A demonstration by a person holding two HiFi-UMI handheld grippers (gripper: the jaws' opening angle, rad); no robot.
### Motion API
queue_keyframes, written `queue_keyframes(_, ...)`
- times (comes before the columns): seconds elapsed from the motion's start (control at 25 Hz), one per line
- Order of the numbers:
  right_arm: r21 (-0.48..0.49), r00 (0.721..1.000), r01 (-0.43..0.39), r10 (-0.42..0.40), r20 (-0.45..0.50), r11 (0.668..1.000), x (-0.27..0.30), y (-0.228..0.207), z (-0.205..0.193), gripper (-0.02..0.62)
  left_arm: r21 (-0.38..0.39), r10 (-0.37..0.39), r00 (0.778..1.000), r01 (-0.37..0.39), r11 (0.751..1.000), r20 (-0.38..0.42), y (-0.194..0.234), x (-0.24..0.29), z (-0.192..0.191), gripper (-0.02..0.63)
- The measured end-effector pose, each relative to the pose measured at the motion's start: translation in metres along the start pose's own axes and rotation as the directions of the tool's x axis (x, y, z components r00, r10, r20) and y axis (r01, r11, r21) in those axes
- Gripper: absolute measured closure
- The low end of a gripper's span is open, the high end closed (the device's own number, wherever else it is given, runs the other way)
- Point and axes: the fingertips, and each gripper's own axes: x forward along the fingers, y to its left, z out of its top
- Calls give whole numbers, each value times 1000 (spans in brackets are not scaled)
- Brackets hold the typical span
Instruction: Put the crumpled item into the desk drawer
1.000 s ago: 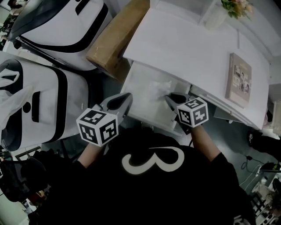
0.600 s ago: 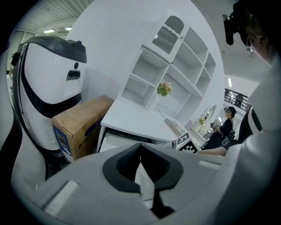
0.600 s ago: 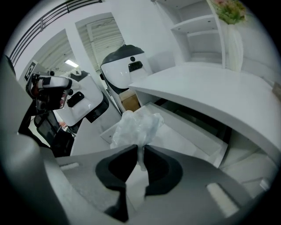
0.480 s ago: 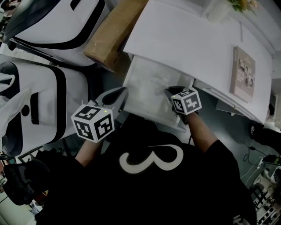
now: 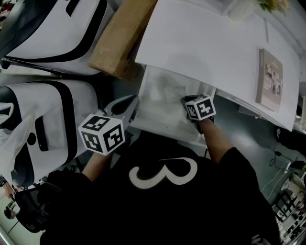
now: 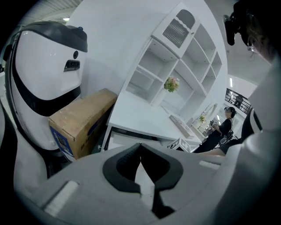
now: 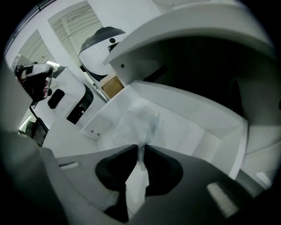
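The crumpled item (image 7: 139, 124), a wad of thin clear-white film, hangs over the floor of the open white desk drawer (image 7: 199, 132). My right gripper (image 7: 141, 148) is shut on its lower tail, and the wad bulges out beyond the jaw tips. In the head view the right gripper (image 5: 185, 100) reaches into the drawer (image 5: 155, 119) under the desk top (image 5: 205, 48), where the item is only a faint pale patch. My left gripper (image 5: 134, 101) hovers at the drawer's left front corner. Its jaws (image 6: 140, 148) meet at the tips with nothing between them.
A brown cardboard box (image 5: 122, 40) leans by the desk's left end. White-and-black robot shells (image 5: 48, 112) stand further left. A framed picture (image 5: 270, 79) and a flower vase (image 5: 241, 9) sit on the desk. White shelves (image 6: 175, 66) rise behind it; a person (image 6: 226, 127) stands far off.
My right gripper has moved forward, deeper into the drawer, with the crumpled item. The left gripper has drifted slightly and stays shut beside the drawer.
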Motion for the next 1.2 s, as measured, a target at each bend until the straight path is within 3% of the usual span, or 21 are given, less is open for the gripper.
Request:
queue_keyframes(0.64, 156, 996, 72, -62, -71, 985, 43, -31, -9, 523, 30, -53, 996, 55, 998, -70, 47, 32, 23, 597)
queue_keyframes(1.2, 234, 995, 99, -99, -13, 967, 34, -36, 7, 394, 41, -100, 991, 104, 994, -92, 62, 51, 36, 597)
